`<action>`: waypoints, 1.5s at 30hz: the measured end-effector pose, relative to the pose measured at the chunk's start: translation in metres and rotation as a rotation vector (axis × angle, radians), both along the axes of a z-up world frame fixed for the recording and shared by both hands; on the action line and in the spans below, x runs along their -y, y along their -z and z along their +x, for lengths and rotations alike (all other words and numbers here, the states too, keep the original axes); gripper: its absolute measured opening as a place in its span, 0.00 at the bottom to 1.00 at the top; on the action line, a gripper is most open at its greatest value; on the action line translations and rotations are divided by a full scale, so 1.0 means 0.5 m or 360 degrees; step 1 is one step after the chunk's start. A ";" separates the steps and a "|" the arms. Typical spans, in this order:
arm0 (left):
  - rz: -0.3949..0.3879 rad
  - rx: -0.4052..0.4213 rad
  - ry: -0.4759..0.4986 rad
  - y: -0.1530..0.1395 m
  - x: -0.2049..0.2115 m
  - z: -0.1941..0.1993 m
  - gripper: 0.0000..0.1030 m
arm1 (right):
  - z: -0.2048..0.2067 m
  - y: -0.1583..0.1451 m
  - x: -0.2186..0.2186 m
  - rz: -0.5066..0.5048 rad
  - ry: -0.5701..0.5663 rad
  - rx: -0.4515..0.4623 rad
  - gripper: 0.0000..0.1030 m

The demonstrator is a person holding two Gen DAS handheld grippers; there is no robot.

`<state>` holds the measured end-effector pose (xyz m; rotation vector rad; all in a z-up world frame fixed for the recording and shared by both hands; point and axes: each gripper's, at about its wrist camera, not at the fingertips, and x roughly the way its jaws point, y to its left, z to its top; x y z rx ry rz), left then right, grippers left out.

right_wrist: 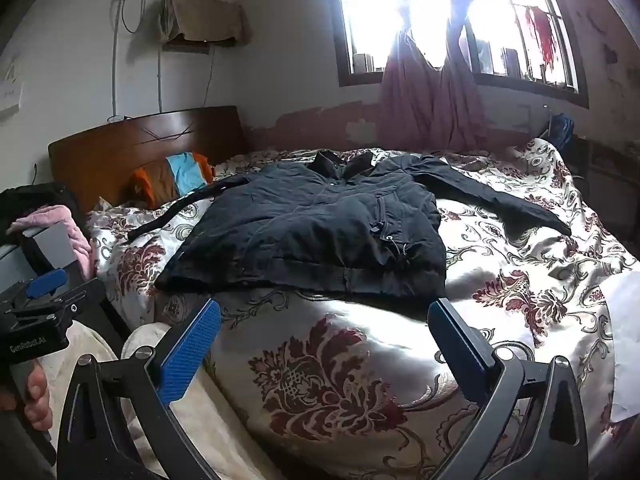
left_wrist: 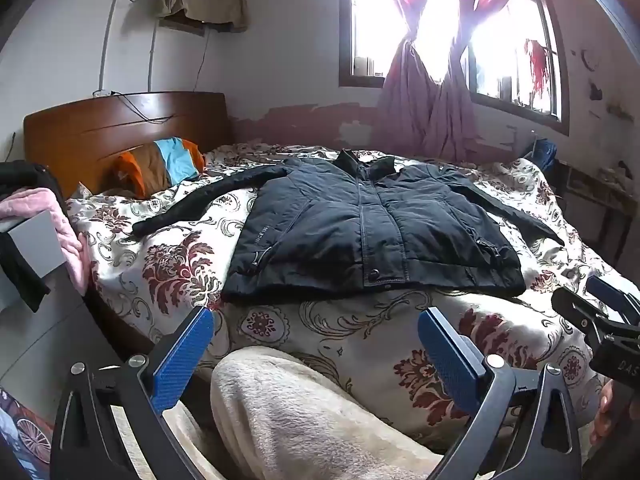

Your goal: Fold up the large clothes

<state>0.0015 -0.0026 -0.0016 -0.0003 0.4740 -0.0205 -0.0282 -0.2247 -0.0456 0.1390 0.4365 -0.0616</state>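
Note:
A dark navy padded jacket [left_wrist: 372,224] lies flat, front up and buttoned, on the floral bedspread [left_wrist: 176,264], with both sleeves spread out to the sides and the collar toward the window. It also shows in the right wrist view [right_wrist: 316,232]. My left gripper [left_wrist: 316,320] is open and empty, held short of the jacket's hem at the near edge of the bed. My right gripper [right_wrist: 324,312] is open and empty, also short of the hem. The right gripper also shows in the left wrist view [left_wrist: 600,304], and the left gripper in the right wrist view [right_wrist: 44,292].
A wooden headboard [left_wrist: 120,128] and a striped orange and blue pillow [left_wrist: 160,164] stand at the left. A pink cloth [left_wrist: 60,224] lies over a grey cabinet [left_wrist: 32,240] by the bed. Pink curtains [left_wrist: 428,112] hang at the window. A cream fleece [left_wrist: 304,412] lies below the grippers.

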 end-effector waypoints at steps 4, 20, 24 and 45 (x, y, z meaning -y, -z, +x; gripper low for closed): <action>0.0000 -0.0003 0.0000 -0.001 0.001 0.002 1.00 | -0.002 -0.001 0.004 0.0008 -0.0001 -0.0004 0.99; -0.0009 0.0000 0.0011 0.006 0.001 -0.002 1.00 | -0.005 -0.002 0.007 0.0020 0.0015 -0.0026 0.99; -0.0007 -0.0003 0.0012 0.012 0.005 -0.001 1.00 | -0.005 -0.002 0.007 0.0023 0.0016 -0.0032 0.99; -0.0004 0.0003 0.0005 0.015 0.010 -0.006 1.00 | -0.003 0.003 0.016 0.0038 0.0039 -0.0044 0.99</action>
